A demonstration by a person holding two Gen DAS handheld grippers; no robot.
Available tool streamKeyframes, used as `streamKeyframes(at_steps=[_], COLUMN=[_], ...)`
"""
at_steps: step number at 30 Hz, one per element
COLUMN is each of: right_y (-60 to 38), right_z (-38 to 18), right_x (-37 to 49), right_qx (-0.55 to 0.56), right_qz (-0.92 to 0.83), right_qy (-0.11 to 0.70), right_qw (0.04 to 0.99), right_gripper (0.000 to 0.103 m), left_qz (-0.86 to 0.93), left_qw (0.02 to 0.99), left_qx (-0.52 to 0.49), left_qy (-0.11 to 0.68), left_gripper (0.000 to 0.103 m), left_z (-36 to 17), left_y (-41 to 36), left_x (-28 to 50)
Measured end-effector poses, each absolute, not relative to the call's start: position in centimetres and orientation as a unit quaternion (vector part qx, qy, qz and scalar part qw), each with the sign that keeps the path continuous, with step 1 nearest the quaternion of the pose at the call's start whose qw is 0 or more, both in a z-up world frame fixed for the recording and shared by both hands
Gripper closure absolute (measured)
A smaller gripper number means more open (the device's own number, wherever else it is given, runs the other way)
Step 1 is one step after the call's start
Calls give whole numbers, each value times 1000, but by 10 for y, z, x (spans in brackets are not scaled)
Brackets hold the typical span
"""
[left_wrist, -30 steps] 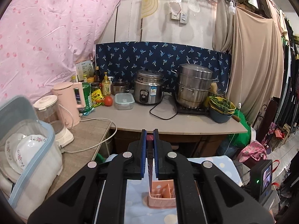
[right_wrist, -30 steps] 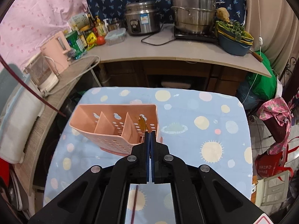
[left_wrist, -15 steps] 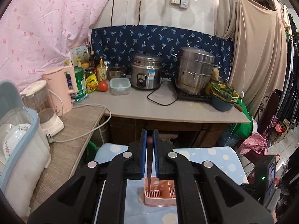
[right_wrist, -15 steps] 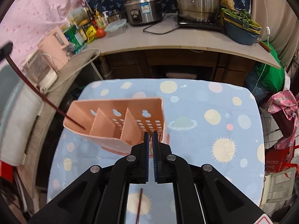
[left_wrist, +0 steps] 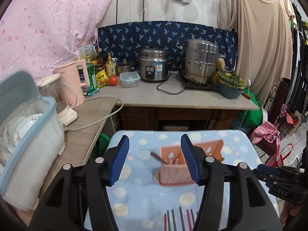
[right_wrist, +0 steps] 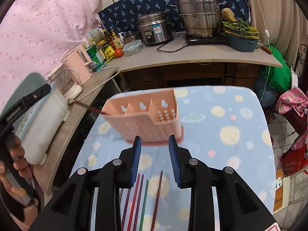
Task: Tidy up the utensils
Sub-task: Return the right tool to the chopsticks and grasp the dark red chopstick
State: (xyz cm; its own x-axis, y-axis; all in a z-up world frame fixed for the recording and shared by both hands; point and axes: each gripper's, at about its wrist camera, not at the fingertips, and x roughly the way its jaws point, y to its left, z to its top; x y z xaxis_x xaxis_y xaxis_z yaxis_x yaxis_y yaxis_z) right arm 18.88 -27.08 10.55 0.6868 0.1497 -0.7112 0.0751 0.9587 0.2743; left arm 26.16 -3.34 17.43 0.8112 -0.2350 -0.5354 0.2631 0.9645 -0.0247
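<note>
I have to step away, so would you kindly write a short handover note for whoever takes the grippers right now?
Left gripper: jaws opening, nothing between them; it hangs over the table in front of the pink utensil holder.
Right gripper: jaws opening, empty, just short of the holder's base.
Done: one dark red chopstick leans out of the holder's leftmost compartment.
Left: several coloured chopsticks lie loose on the blue dotted tablecloth under the right gripper; they need picking up and dropping into the holder.

Both wrist views look forward and down over the pink caddy (left_wrist: 176, 163) (right_wrist: 146, 119), facing the kitchen counter (left_wrist: 173, 98) (right_wrist: 192, 55).
</note>
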Motion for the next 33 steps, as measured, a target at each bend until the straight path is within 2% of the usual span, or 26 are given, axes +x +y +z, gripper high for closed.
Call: streamKeyframes(at_steps=[7,21,27,33], right_y=[-252,-215,-202,-193], right_z=[76,0,-26,-45], right_x=[124,53,38,29], right_qx=[133,117,104,112], right_qz=[8,-5,-11,-4], right_qy=[407,458,477,492], right_qw=[904,881,873,864], right_gripper=[74,74,74,75], left_qz=[-108,-74,-70,-75], left_qw=[946,903,888,882], left_qx=[58,77,67,64], left_qy=[300,416,450,461], left_gripper=[50,50,50,50], left_z=[126,8,-23,-33], left_y=[-18,19,29,26], left_x=[208,129,109,96])
